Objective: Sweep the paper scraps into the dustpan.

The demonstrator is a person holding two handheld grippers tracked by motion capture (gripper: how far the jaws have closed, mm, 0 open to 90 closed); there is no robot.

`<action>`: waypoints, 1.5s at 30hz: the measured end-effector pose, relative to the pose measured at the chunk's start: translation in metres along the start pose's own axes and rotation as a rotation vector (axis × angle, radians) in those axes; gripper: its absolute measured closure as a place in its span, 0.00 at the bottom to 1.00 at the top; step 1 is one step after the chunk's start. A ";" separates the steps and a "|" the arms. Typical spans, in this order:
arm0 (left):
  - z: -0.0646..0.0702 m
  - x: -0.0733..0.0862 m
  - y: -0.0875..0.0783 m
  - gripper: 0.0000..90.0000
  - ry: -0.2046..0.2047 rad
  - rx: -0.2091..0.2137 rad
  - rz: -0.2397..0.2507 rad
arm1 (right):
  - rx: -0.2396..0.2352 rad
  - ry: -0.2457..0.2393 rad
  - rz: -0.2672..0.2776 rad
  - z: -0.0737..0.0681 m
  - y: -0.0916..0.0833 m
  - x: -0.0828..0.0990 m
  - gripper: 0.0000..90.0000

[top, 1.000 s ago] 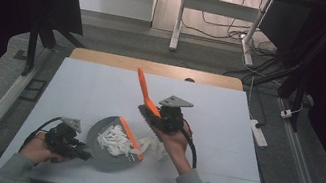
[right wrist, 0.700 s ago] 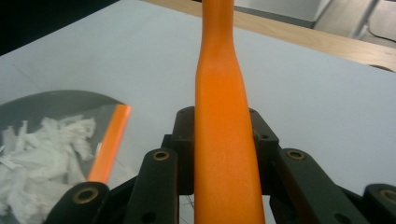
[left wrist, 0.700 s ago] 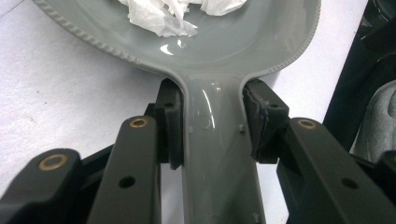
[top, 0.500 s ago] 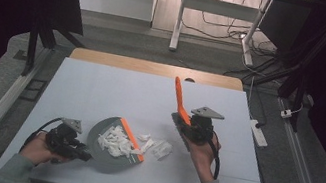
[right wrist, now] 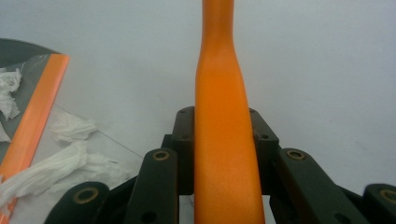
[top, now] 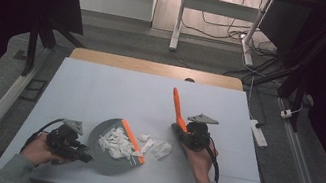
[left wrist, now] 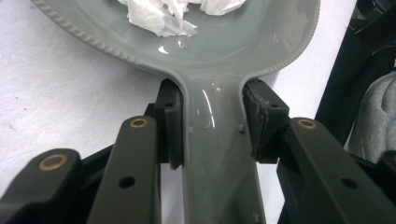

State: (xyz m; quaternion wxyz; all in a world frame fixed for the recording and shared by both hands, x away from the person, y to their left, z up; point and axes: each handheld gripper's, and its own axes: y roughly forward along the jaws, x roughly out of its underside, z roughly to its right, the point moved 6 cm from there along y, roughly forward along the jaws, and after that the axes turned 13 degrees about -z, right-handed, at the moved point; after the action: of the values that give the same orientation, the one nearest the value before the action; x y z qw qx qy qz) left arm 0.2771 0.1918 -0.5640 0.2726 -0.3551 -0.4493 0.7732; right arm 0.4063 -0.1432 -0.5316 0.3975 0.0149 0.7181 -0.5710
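Readable text — we find none | labels, brands — none legible to us | numbers, signs — none on any surface we can see

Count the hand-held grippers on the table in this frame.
2. The left gripper sits near the table's front left, clamped on the grey dustpan; the right gripper is right of centre, clamped on the orange handle.

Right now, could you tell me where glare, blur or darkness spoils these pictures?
High view: dark edges, table evenly lit. Left gripper view: small glare spots on the glossy dustpan, nearest claw parts soft. Right gripper view: orange handle blurred at the top, paper scraps soft.
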 end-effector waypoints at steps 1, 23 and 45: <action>0.001 0.000 0.000 0.69 -0.001 0.001 0.000 | -0.006 -0.003 -0.005 -0.002 0.002 0.000 0.77; 0.005 -0.004 0.003 0.69 0.011 -0.001 -0.005 | -0.099 -0.050 -0.001 -0.052 0.021 -0.012 0.77; 0.006 -0.007 0.004 0.68 0.013 -0.003 -0.001 | -0.178 -0.139 -0.014 -0.098 0.031 -0.023 0.77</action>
State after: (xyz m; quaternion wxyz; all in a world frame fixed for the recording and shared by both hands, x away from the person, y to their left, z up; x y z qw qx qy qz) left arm 0.2760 0.1814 -0.5636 0.2752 -0.3601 -0.4490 0.7700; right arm 0.3822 -0.0413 -0.5402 0.4421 -0.0652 0.7366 -0.5076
